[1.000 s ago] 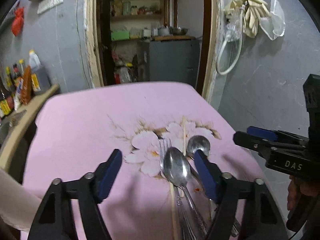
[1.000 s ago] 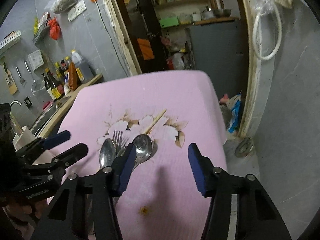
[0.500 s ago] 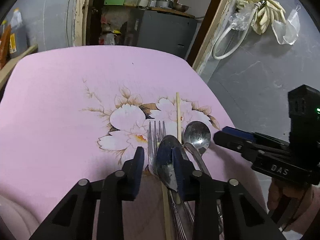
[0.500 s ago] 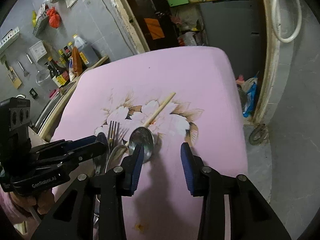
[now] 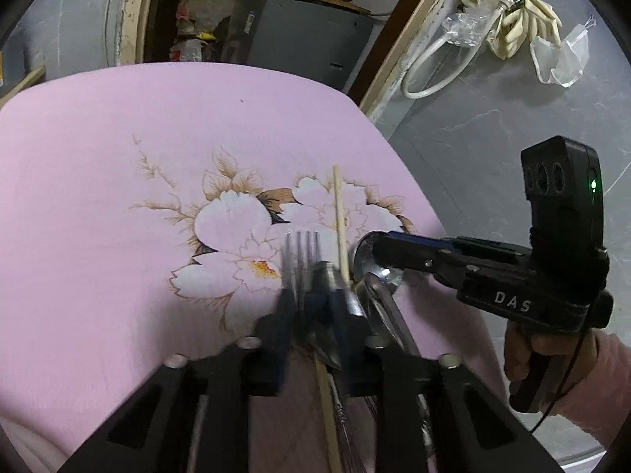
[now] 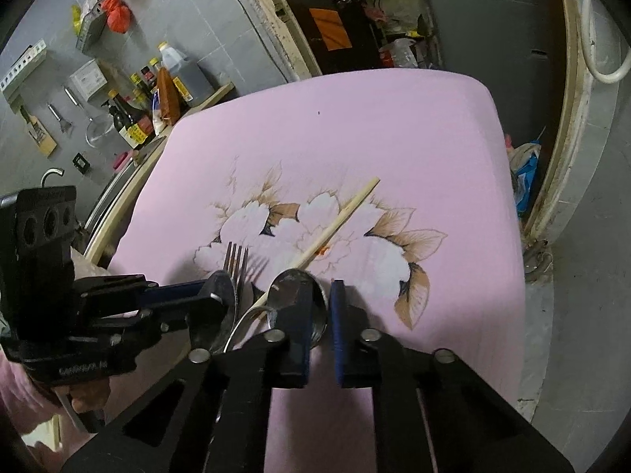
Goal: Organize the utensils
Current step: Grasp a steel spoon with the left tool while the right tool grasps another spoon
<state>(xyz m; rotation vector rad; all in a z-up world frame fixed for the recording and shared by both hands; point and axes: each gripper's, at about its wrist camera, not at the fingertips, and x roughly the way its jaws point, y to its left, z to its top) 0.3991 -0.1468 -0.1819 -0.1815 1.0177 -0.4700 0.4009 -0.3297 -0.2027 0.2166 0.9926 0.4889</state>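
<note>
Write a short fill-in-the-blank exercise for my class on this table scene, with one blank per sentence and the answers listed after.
1. The tablecloth is pink with a printed ____ pattern.
2. The fork has ____ tines.
3. The long wooden stick among the metal utensils is a ____.
4. The right gripper is closed on the bowl of a ____.

Answers: flower; four; chopstick; spoon

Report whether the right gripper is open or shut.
Shut: the right gripper pinches the spoon by its bowl rim, jaws nearly touching.
</note>
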